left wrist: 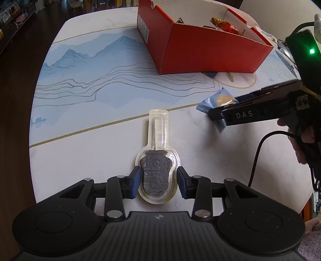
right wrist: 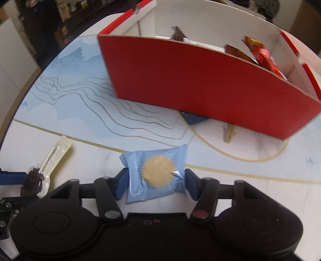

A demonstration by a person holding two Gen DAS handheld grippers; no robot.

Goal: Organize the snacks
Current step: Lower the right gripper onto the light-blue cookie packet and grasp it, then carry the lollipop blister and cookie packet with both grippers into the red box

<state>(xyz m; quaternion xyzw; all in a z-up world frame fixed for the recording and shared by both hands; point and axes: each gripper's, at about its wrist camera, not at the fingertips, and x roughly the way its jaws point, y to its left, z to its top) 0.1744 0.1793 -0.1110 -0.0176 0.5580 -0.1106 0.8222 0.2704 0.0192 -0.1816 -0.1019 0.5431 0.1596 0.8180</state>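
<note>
Left claw (left wrist: 157, 178) pinches lollipop (left wrist: 156, 176); bare table (left wrist: 90, 152) ahead and left. Right claw (right wrist: 156, 180) clamps blue packet (right wrist: 154, 172); red box (right wrist: 200, 84) ahead, wall hiding most snacks. Scene blurred.

A white marble-look round table (left wrist: 84, 152) with a pale blue mountain print and thin gold lines is filling both views. Dark wooden flooring (left wrist: 18, 84) is showing beyond its edge, and cluttered shelves (right wrist: 66, 10) are standing in the background.
</note>
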